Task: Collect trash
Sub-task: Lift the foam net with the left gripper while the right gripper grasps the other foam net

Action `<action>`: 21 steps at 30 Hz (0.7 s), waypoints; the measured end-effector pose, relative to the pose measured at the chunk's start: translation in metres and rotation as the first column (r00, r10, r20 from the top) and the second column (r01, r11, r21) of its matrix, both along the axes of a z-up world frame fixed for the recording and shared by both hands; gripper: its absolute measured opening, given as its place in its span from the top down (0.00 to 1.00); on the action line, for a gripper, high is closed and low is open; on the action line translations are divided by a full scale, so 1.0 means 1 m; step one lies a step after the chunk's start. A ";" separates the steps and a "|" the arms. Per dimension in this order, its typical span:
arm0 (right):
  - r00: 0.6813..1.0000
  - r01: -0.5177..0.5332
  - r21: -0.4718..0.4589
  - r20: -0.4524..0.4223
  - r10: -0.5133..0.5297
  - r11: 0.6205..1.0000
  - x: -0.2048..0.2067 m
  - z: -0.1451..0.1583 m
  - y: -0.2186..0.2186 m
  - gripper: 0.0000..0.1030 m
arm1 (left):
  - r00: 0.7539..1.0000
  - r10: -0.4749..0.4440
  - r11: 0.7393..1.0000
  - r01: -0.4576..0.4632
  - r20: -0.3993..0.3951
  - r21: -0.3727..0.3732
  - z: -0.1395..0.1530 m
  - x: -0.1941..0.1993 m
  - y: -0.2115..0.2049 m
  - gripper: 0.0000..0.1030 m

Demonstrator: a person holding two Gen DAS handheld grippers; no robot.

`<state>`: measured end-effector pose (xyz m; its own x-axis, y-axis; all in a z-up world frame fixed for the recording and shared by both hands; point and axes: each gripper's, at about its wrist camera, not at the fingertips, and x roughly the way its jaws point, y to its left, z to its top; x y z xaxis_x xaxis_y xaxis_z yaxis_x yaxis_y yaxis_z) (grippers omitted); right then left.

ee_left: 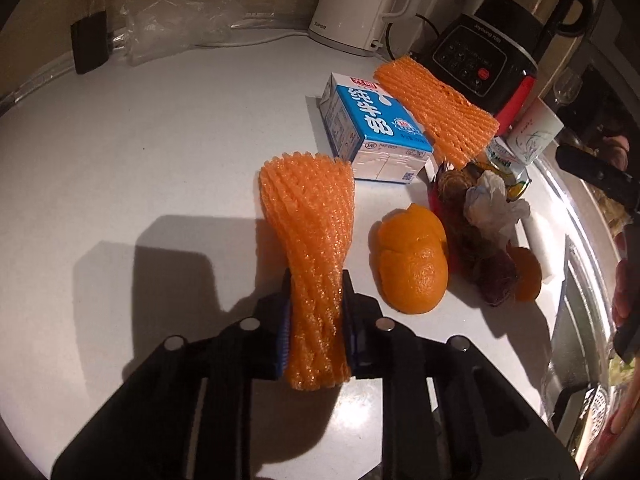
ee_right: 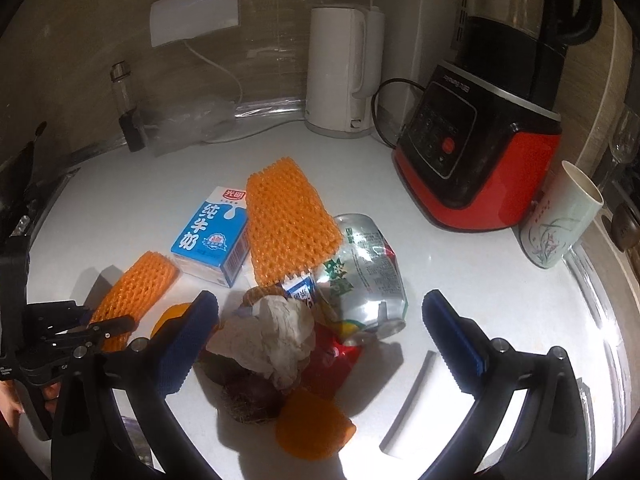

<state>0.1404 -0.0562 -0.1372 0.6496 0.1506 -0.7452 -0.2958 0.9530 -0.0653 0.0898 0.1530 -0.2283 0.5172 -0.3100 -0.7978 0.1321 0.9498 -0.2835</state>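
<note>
My left gripper [ee_left: 316, 294] is shut on the near end of an orange foam fruit net [ee_left: 308, 216] that lies on the white counter [ee_left: 140, 160]. To its right sit an orange peel [ee_left: 412, 264], a blue milk carton [ee_left: 376, 128] and a second foam net [ee_left: 436, 112]. My right gripper [ee_right: 320, 312] hangs open above a trash pile: crumpled tissue [ee_right: 272, 332], crushed can [ee_right: 368, 276], red wrapper [ee_right: 332, 360], dark fruit husks [ee_right: 252, 396] and another peel [ee_right: 312, 424]. The right wrist view also shows the left gripper [ee_right: 114, 326] holding its net [ee_right: 136, 292].
At the back stand a white kettle [ee_right: 340, 72] and a red-and-black blender [ee_right: 480, 152], with a mug [ee_right: 560, 220] to the right. A clear plastic bag [ee_right: 188, 120] and a small bottle [ee_right: 124, 104] sit back left. A steel sink [ee_left: 576, 320] borders the counter.
</note>
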 end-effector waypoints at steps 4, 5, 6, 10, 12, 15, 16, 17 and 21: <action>0.995 -0.098 -0.073 0.003 0.099 0.992 0.028 -0.007 0.023 0.02 | 0.999 -0.009 1.000 0.009 0.033 0.007 0.006 -0.007 -0.003 0.82; 0.992 -0.129 -0.096 0.002 0.129 0.987 0.036 -0.009 0.030 0.02 | 0.999 -0.014 1.000 0.013 0.042 0.019 0.009 -0.010 -0.004 0.82; 0.988 -0.154 -0.137 0.001 0.155 0.979 0.046 -0.013 0.038 0.02 | 0.998 -0.020 0.999 0.018 0.056 0.029 0.014 -0.014 -0.007 0.82; 0.978 -0.206 -0.264 -0.027 0.207 0.942 0.079 -0.027 0.060 0.02 | 0.994 -0.025 0.999 0.020 0.109 0.047 0.035 -0.027 -0.013 0.82; 0.972 -0.233 -0.291 -0.068 0.223 0.928 0.095 -0.038 0.067 0.02 | 0.992 -0.026 0.999 0.022 0.121 0.036 0.043 -0.033 -0.013 0.82; 0.959 -0.280 -0.311 -0.126 0.253 0.908 0.109 -0.051 0.072 0.10 | 0.991 -0.025 0.999 0.020 0.133 0.038 0.051 -0.039 -0.010 0.81; 0.952 -0.303 -0.313 -0.152 0.267 0.900 0.113 -0.056 0.075 0.14 | 0.991 -0.019 0.999 0.013 0.136 0.039 0.054 -0.041 -0.008 0.81; 0.945 -0.320 -0.311 -0.174 0.278 0.895 0.115 -0.060 0.076 0.28 | 0.991 -0.013 0.999 0.007 0.136 0.038 0.055 -0.043 -0.007 0.81; 0.920 -0.376 -0.272 -0.228 0.320 0.886 0.117 -0.067 0.078 0.67 | 0.990 0.015 0.999 -0.020 0.142 0.036 0.062 -0.051 0.001 0.81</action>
<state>0.2571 0.0216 -0.2038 0.4552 0.0915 -0.8857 -0.6375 0.7279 -0.2524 0.0390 0.1543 -0.1667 0.6310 -0.2717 -0.7266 0.1517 0.9618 -0.2279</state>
